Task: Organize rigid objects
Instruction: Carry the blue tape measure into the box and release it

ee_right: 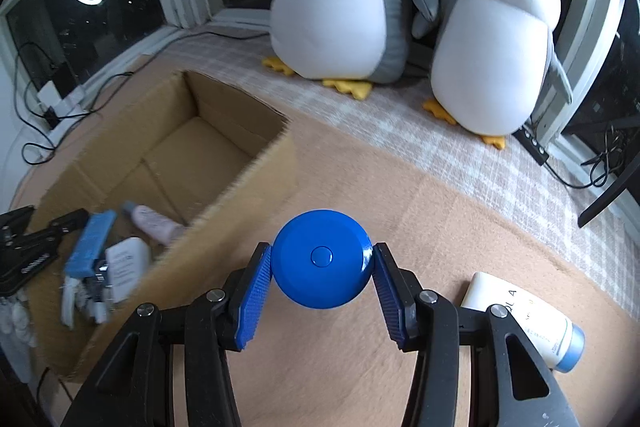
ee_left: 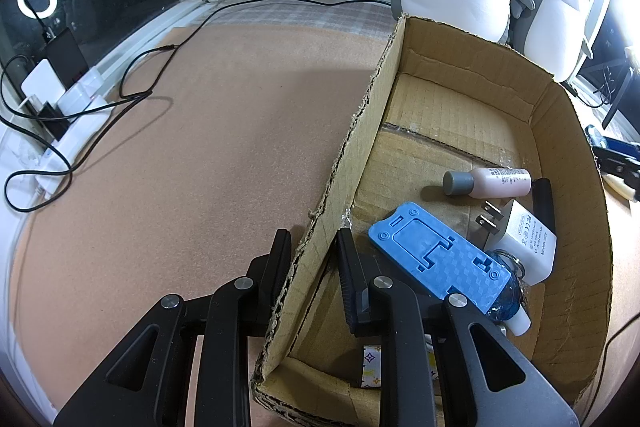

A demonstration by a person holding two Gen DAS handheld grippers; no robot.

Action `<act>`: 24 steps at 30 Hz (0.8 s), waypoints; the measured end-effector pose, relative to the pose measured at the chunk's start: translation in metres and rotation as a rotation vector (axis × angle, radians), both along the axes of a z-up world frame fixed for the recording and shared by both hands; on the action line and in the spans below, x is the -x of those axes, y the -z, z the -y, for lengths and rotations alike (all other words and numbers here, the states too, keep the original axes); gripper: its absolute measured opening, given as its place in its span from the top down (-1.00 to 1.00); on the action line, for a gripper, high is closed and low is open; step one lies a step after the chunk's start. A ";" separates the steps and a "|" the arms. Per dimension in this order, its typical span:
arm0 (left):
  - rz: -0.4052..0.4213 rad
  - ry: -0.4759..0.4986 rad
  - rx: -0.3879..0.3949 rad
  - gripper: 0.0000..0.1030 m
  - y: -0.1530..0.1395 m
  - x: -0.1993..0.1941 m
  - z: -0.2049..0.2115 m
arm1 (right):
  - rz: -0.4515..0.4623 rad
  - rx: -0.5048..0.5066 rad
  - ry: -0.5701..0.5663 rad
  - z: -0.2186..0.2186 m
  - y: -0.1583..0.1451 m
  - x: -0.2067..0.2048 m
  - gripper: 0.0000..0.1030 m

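Two grippers work: the left gripper point(ee_left: 314, 259) straddles the cardboard box point(ee_left: 356, 163) wall, seemingly pinching it; the right gripper point(ee_right: 322, 267) clamps a blue disc point(ee_right: 322, 263).

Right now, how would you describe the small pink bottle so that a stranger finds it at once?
Look inside the open cardboard box. On its floor, behind the flat blue stand and the white charger, lies the pink bottle on its side. Only it is pale pink with a grey cap.
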State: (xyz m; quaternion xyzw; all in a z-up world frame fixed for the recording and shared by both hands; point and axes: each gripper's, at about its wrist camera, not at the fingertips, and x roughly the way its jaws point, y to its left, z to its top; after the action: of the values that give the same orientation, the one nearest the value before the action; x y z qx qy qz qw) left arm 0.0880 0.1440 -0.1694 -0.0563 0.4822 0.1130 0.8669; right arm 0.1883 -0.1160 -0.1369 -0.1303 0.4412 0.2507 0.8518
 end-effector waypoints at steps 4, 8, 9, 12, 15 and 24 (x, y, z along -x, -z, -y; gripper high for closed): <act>0.000 0.000 0.001 0.61 0.000 0.000 0.000 | 0.014 -0.021 -0.032 -0.008 -0.015 0.014 0.10; 0.000 0.000 0.000 0.61 0.000 0.000 0.000 | 0.028 -0.040 -0.062 -0.017 -0.029 0.028 0.10; 0.000 0.000 0.000 0.61 0.000 0.000 -0.001 | 0.032 -0.043 -0.071 -0.020 -0.032 0.031 0.10; 0.000 0.000 0.000 0.61 0.000 0.000 0.000 | 0.041 -0.050 -0.095 -0.028 -0.040 0.040 0.10; 0.000 -0.001 0.001 0.61 0.000 0.000 0.000 | 0.046 -0.062 -0.119 -0.035 -0.047 0.047 0.10; 0.000 -0.001 0.001 0.61 0.000 0.000 0.000 | 0.037 -0.090 -0.197 -0.064 -0.049 0.065 0.10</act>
State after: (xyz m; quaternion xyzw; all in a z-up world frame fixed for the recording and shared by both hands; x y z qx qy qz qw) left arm 0.0883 0.1440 -0.1693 -0.0568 0.4824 0.1132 0.8667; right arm 0.1234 -0.0524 -0.0876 -0.1391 0.3986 0.3505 0.8360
